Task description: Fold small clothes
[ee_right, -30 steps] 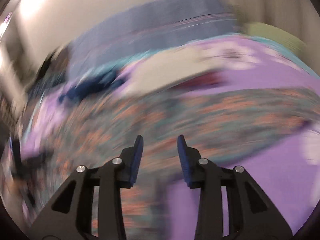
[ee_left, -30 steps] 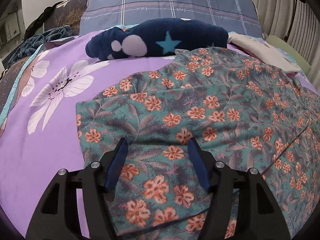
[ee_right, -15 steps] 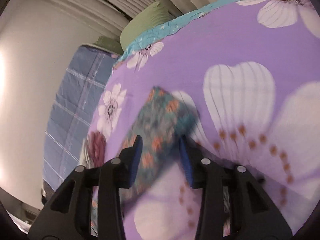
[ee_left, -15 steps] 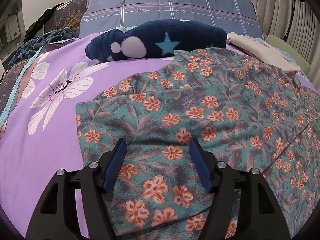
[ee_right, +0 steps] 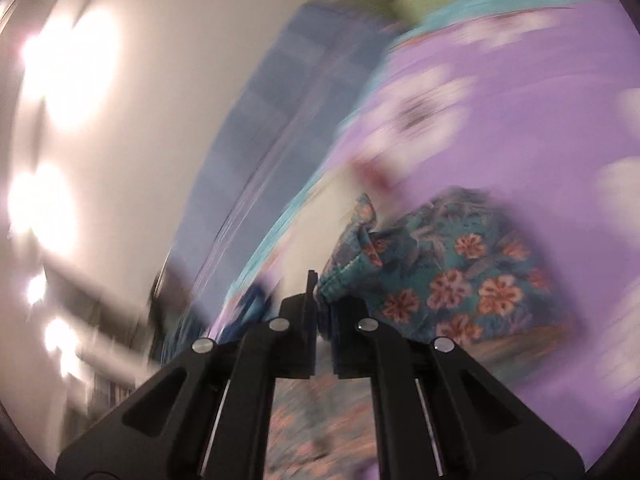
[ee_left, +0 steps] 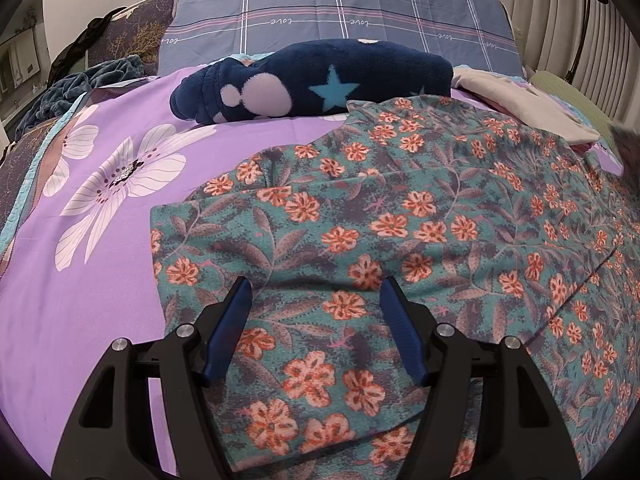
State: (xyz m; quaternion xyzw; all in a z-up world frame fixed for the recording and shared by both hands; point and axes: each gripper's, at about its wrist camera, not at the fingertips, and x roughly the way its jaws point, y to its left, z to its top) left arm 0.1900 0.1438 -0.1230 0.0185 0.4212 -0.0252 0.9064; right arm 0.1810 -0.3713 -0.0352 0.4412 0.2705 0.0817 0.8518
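A teal garment with orange flowers (ee_left: 400, 216) lies spread on the purple flowered bedsheet (ee_left: 80, 280). Over its near left corner hangs my left gripper (ee_left: 316, 296), open, its blue pads wide apart above the cloth. In the blurred right wrist view, my right gripper (ee_right: 322, 284) is shut on an elastic-edged end of the same floral garment (ee_right: 452, 280), which bunches up and lifts off the sheet just beyond the fingertips.
A dark blue fleece bundle (ee_left: 312, 80) with a star and pale spots lies behind the garment. A blue checked pillow (ee_left: 340, 12) stands at the headboard. A beige cloth (ee_left: 528, 108) lies at back right, dark bedding (ee_left: 68, 92) at far left.
My right gripper swung and rolled across the bed and closed on the garment's end, which now lifts with it. The left gripper and the cloth under it stayed put.
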